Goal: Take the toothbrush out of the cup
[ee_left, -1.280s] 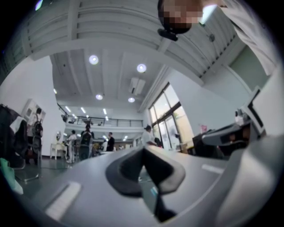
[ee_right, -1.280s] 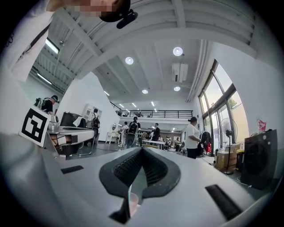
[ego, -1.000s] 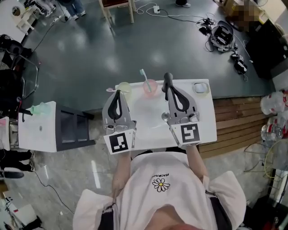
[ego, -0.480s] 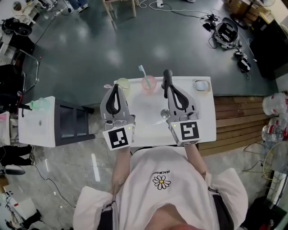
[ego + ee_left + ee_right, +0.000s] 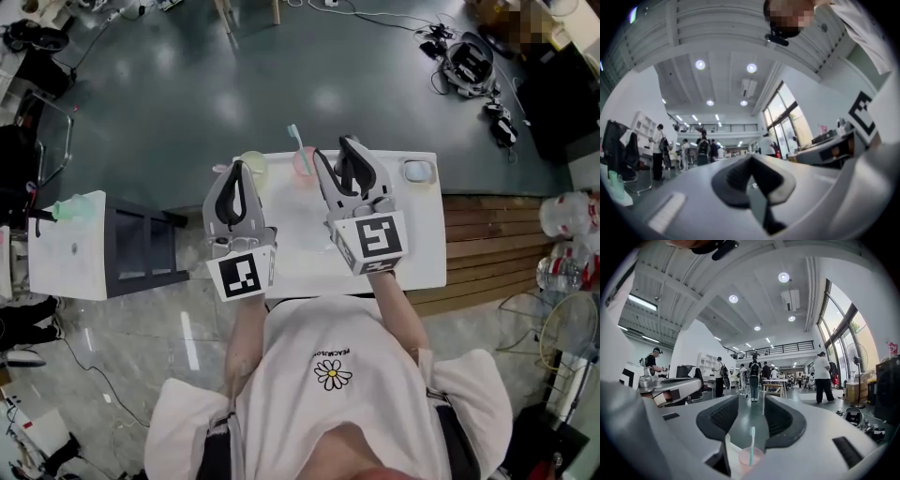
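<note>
A pink cup point(image 5: 305, 161) stands at the far edge of the white table point(image 5: 422, 253), with a pale green toothbrush point(image 5: 296, 141) upright in it. My right gripper point(image 5: 336, 156) hovers just right of the cup, tilted toward it, and its jaws are opening with nothing between them. Through the right gripper view, the cup point(image 5: 751, 457) and toothbrush point(image 5: 751, 444) show low in the gap of that gripper point(image 5: 751, 406), still ahead of the pads. My left gripper point(image 5: 236, 173) is shut and empty over the table's left part. In its own view the gripper point(image 5: 751, 161) points at the room.
A pale green cup point(image 5: 253, 166) stands left of the pink one. A small dish point(image 5: 418, 172) sits at the table's far right corner. A white side cabinet point(image 5: 75, 246) is at the left, wooden boards point(image 5: 492, 246) at the right, cables on the floor beyond.
The right gripper's jaws have gone from shut to wide apart, and it has swung left toward the pink cup. The left gripper has barely moved.
</note>
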{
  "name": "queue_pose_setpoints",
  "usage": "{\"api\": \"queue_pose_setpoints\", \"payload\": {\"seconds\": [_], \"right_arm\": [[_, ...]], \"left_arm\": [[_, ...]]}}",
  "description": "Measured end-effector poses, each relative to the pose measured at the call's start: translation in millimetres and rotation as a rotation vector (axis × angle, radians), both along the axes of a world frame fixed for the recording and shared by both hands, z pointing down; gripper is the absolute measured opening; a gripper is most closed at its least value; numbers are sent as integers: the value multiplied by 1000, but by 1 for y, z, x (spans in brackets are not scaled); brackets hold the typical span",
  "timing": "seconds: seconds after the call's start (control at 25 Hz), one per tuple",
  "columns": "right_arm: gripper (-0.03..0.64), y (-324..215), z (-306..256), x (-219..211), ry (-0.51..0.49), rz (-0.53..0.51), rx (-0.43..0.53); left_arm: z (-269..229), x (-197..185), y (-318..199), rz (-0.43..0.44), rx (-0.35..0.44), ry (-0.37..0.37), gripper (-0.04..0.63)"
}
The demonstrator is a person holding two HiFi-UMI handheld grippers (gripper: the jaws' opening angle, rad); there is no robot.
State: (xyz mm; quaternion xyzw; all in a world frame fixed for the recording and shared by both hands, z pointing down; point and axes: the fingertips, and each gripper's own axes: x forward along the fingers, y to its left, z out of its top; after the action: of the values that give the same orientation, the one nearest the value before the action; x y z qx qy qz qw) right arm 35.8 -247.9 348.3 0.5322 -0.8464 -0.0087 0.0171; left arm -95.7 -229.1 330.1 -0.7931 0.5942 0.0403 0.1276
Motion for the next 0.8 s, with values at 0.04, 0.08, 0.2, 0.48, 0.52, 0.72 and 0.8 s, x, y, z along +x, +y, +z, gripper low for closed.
{"api": "queue_pose_setpoints", "payload": {"seconds": [0.04, 0.08, 0.2, 0.48, 0.52, 0.72, 0.8], "right_arm": [[163, -5, 3, -4, -7, -1, -20], [175, -11, 6, -8, -16, 1, -41], [175, -28, 18, -18, -33, 21, -91], [175, -63, 59, -31, 0, 79, -214], [175, -67, 66, -32, 2, 86, -234], [158, -83, 103, -41, 42, 127, -328], [148, -88, 121, -41, 58, 158, -378]], "left_arm": [[1, -1, 0, 2, -2, 0, 5], [2, -2, -1, 4, -6, 1, 5], [6, -7, -2, 4, -12, 13, 5], [13, -24, -3, -17, -38, 33, 5], [15, -27, -2, -20, -39, 30, 5], [26, -44, 3, -46, -66, 28, 5], [29, -49, 4, -57, -74, 25, 5]]}}
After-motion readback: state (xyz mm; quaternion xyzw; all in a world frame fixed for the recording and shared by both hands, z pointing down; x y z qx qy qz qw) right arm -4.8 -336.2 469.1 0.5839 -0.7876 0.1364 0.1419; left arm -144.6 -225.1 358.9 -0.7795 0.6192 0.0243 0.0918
